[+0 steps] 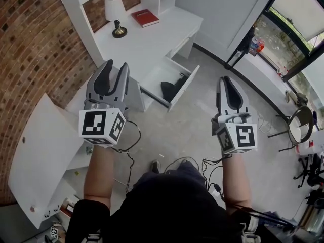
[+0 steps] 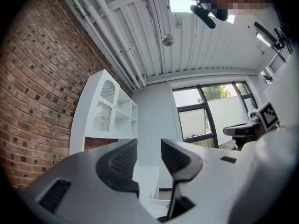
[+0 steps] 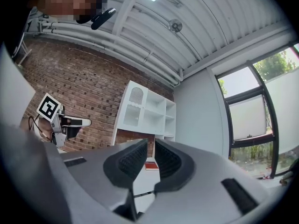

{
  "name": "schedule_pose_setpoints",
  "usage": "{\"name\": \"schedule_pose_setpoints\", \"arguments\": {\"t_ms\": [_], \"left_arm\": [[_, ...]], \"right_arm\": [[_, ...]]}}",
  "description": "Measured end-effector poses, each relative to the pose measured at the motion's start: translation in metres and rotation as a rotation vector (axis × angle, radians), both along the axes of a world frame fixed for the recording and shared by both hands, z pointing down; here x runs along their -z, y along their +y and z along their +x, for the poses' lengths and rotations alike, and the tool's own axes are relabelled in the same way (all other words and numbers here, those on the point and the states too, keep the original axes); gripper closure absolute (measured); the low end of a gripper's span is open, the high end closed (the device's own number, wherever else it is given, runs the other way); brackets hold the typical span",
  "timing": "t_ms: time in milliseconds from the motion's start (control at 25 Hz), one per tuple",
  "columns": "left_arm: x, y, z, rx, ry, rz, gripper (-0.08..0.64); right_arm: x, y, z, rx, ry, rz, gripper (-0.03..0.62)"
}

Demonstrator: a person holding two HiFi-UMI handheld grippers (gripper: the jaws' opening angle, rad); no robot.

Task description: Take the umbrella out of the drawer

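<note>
Brick wall, behind. White desk, against it. Drawer, pulled open from the desk front, holding a folded black umbrella. Left gripper, raised clear of the drawer, jaws a narrow gap apart, empty. Right gripper, likewise raised, jaws narrower, empty. Lamp and red book, on the desktop.

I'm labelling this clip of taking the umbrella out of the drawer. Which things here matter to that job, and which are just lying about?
For the job:
umbrella, lying in the open drawer
left gripper and right gripper, both empty

Lying about:
lamp and red book, on the desk
chair, far right
</note>
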State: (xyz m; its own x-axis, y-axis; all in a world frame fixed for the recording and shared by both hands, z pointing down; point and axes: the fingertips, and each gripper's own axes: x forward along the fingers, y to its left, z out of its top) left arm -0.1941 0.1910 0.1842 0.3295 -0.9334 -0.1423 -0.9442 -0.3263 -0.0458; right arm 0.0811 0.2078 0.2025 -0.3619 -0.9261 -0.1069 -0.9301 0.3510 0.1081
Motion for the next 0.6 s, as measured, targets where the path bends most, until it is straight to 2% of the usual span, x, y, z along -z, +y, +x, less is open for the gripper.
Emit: {"name": "schedule_pose_setpoints", "arguments": {"t_ms": [320,600], "left_arm": [[-0.016,-0.015,-0.005,-0.067,0.029,-0.031,0.398],[-0.039,-0.042,0.008,-0.088,0.023,-0.084,0.367]], "right_arm": [[-0.008,-0.005,-0.006,-0.04,0.019,-0.042,0.503],[-0.027,-0.034,0.002,-0.033,0.002,-0.069,0.5]]}}
